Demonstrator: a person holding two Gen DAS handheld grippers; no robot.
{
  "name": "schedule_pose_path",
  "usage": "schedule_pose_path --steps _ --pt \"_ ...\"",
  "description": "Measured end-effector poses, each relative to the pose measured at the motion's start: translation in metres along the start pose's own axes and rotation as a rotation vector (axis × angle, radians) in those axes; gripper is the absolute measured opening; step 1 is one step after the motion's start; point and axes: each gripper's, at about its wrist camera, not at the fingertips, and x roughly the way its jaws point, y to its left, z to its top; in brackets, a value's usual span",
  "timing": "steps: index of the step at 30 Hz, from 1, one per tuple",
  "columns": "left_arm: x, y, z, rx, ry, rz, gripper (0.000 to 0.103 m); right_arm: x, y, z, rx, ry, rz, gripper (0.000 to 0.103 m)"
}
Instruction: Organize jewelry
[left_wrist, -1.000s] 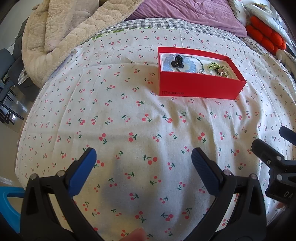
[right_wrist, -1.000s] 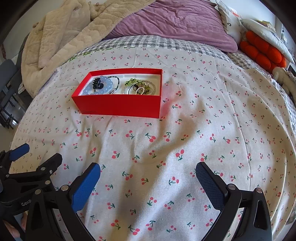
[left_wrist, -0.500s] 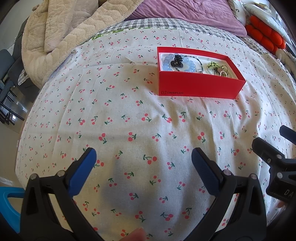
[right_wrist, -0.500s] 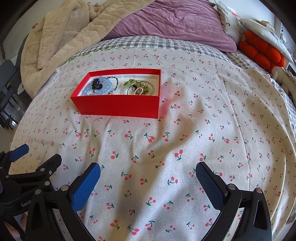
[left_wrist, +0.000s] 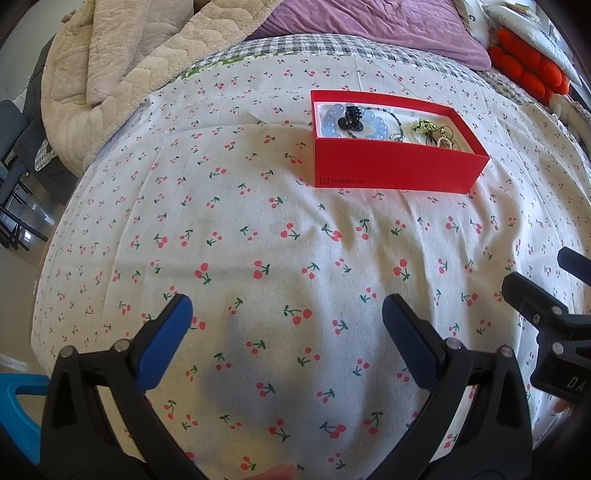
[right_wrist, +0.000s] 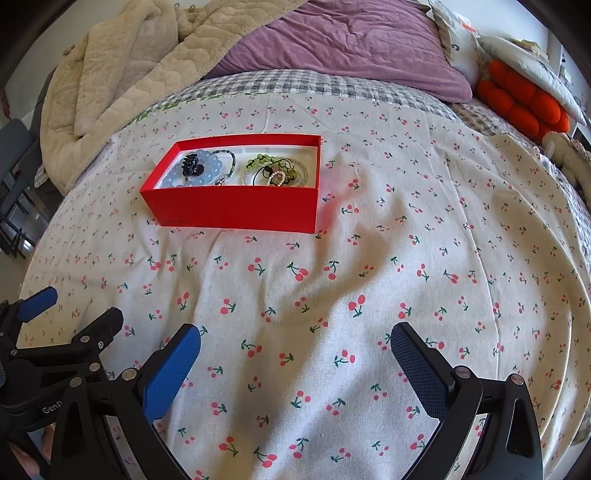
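A red box (left_wrist: 391, 168) (right_wrist: 236, 208) sits on the cherry-print bedsheet, well ahead of both grippers. Inside lie a pale blue bead bracelet (left_wrist: 334, 123) (right_wrist: 210, 173), a black hair claw (left_wrist: 351, 118) (right_wrist: 191, 165), a green bead bracelet (left_wrist: 423, 127) (right_wrist: 258, 162) and a small pearl piece (right_wrist: 277, 178). My left gripper (left_wrist: 288, 321) is open and empty over the sheet. My right gripper (right_wrist: 295, 350) is open and empty too. Each gripper shows at the edge of the other's view.
A beige blanket (right_wrist: 122, 85) is heaped at the back left. A purple pillow (right_wrist: 343, 40) and an orange cushion (right_wrist: 524, 103) lie at the back. The bed's left edge drops to the floor (left_wrist: 18, 236).
Both grippers have drifted very slightly; the box sits a touch differently in each view. Nothing was grasped or released.
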Motion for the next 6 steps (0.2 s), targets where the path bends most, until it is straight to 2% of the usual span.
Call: schedule_pose_path --steps 6 --pt "0.0006 -0.0045 -0.0029 0.019 0.002 -0.007 0.102 0.0013 -0.0004 -0.0004 0.001 0.002 -0.001 0.103"
